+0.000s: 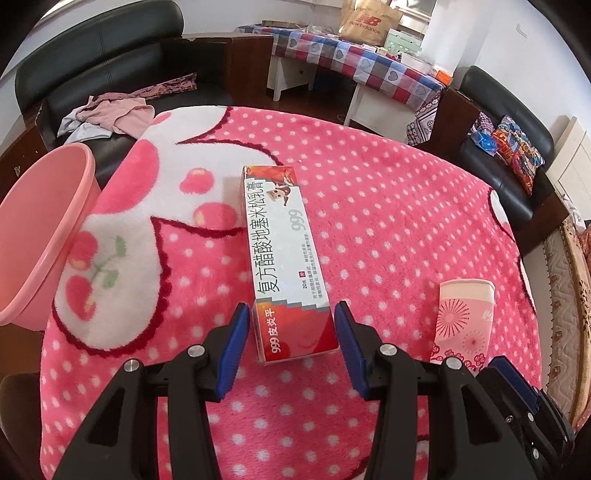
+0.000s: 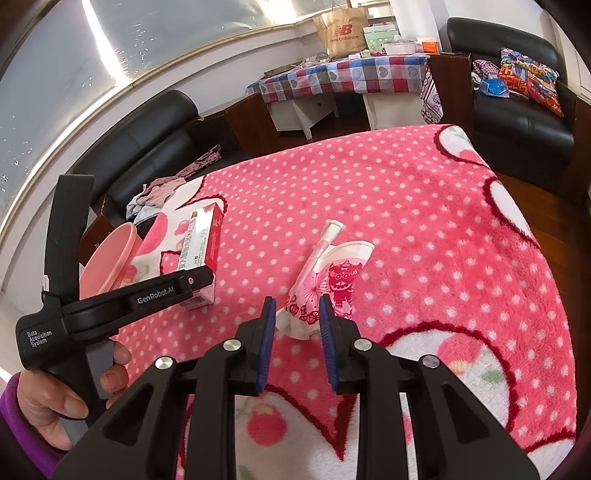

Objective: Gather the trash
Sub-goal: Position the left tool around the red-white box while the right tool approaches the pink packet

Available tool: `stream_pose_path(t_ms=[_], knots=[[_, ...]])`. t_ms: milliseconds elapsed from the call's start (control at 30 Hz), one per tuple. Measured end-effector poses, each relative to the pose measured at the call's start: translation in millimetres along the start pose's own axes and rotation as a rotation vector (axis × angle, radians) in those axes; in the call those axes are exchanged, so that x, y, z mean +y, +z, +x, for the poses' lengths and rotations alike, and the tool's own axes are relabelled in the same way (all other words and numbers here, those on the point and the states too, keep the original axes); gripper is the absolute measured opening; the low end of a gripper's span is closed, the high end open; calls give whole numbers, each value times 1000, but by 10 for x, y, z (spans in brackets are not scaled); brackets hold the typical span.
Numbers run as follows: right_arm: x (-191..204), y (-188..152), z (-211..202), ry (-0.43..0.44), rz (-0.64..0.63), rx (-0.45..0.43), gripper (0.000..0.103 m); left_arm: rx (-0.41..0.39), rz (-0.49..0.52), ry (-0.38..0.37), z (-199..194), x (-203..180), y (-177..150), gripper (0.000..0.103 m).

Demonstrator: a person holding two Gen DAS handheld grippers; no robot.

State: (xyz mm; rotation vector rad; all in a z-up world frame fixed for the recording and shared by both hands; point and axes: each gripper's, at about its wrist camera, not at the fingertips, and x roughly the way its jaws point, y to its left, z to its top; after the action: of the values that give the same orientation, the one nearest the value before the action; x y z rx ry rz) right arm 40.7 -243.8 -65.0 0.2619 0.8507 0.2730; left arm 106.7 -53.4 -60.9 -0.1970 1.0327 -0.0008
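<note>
Two pieces of trash are seen on a pink blanket [image 1: 388, 192] dotted with white: a long medicine box [image 1: 284, 254] and a crumpled paper cup [image 2: 328, 280] printed in pink and red. The box lies flat near the middle of the blanket, its red end pointing toward the left gripper [image 1: 291, 325]. That gripper is held released, its blue pads [image 1: 232, 347] spread on either side of the red end; small gaps are visible between pads and cardboard, so the box is not gripped. In the right wrist view the same box [image 2: 199, 254] is partly hidden behind the left gripper, which is held in the person's left hand [image 2: 70, 402].

The paper cup lies on its side to the right of the box, well apart from it. In the left wrist view it appears as a flattened pink shape [image 1: 461, 317] near the blanket's right edge. The right gripper [image 2: 297, 314] is also released, its fingers straddling the cup's lower end; whether the pads touch the paper cannot be told, though a gap seems to remain.

A pink plastic basin [image 1: 40, 236] stands at the left edge of the blanket, beside the box. Behind it, clothes [image 1: 110, 118] are heaped on a black sofa [image 1: 99, 44]. Farther back, a brown paper bag [image 1: 365, 18] stands on a table covered with a checked cloth [image 1: 354, 59].
</note>
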Motion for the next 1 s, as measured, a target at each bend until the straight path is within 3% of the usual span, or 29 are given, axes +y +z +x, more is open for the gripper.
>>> stream_pose_path(t_ms=[567, 1000], knots=[[0, -1, -10, -1, -1, 1, 24, -32, 22, -18, -77, 30, -84, 43], [-10, -23, 3, -11, 16, 3, 24, -121, 84, -53, -393, 201, -166, 42]])
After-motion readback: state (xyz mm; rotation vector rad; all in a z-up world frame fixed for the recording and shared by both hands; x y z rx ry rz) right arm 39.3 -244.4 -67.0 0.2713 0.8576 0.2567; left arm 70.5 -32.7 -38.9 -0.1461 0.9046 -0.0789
